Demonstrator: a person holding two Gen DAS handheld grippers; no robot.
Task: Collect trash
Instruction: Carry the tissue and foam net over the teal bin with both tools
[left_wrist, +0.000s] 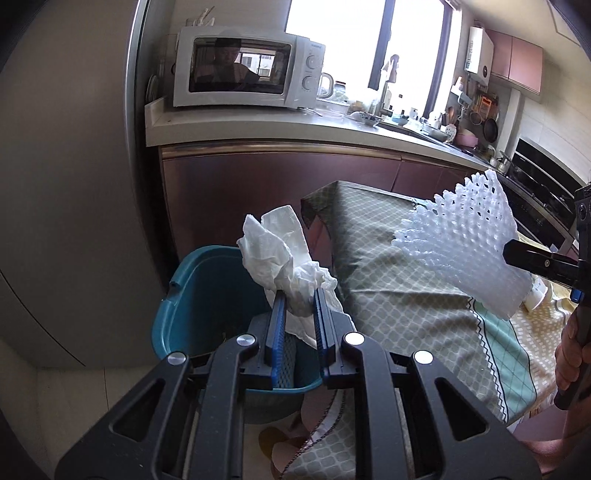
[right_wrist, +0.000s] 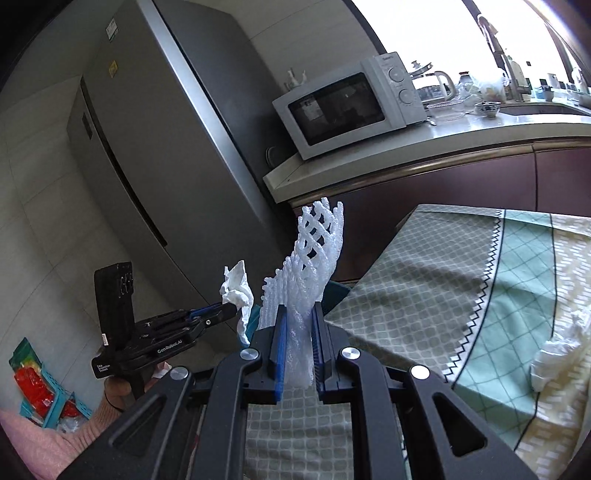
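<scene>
My left gripper (left_wrist: 299, 295) is shut on a crumpled white tissue (left_wrist: 275, 251) and holds it over the teal trash bin (left_wrist: 184, 295) beside the table. The left gripper (right_wrist: 231, 308) and its tissue (right_wrist: 236, 291) also show in the right wrist view. My right gripper (right_wrist: 299, 314) is shut on a white foam fruit net (right_wrist: 314, 251) and holds it upright above the table's edge. In the left wrist view the right gripper (left_wrist: 508, 254) holds the net (left_wrist: 465, 243) over the tablecloth. The bin's rim (right_wrist: 338, 291) shows just behind the net.
The table has a green and yellow patterned cloth (left_wrist: 406, 288). Another crumpled white piece (right_wrist: 557, 358) lies on it at the right. A grey fridge (right_wrist: 155, 155) stands left of the bin. A counter (left_wrist: 258, 125) with a microwave (left_wrist: 243, 70) runs behind.
</scene>
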